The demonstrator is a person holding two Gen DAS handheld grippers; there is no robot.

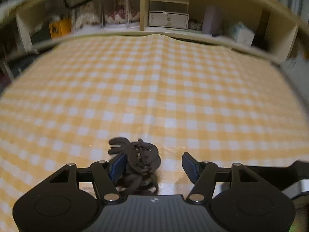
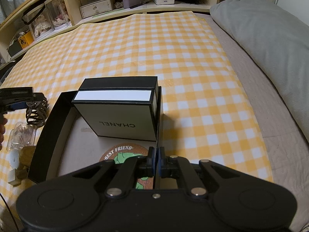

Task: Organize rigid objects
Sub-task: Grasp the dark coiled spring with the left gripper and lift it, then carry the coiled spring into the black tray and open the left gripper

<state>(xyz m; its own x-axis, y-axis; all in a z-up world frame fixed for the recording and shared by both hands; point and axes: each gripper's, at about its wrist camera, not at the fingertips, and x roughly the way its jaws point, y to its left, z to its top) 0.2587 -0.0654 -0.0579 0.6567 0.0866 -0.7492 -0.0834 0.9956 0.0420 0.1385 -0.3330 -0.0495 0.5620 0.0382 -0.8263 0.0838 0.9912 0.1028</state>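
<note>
A dark brown hair claw clip (image 1: pixel 142 158) lies between the fingers of my left gripper (image 1: pixel 154 164), against the left pad; the jaws stand wide open. The right wrist view also shows the clip (image 2: pixel 36 112) with the left gripper's finger on it. My right gripper (image 2: pixel 156 162) is shut on the right wall (image 2: pixel 160 116) of a large black open box. Inside the box stand a white and black Chanel box (image 2: pixel 119 114) and a round cork coaster (image 2: pixel 123 154) with a green figure.
A yellow checked cloth (image 2: pixel 173 58) covers the bed. Left of the box lie a clear plastic container (image 2: pixel 21 135) and small white items (image 2: pixel 13 160). A grey pillow (image 2: pixel 270 34) lies at the right. Headboard shelves (image 1: pixel 168 19) hold boxes and tissues.
</note>
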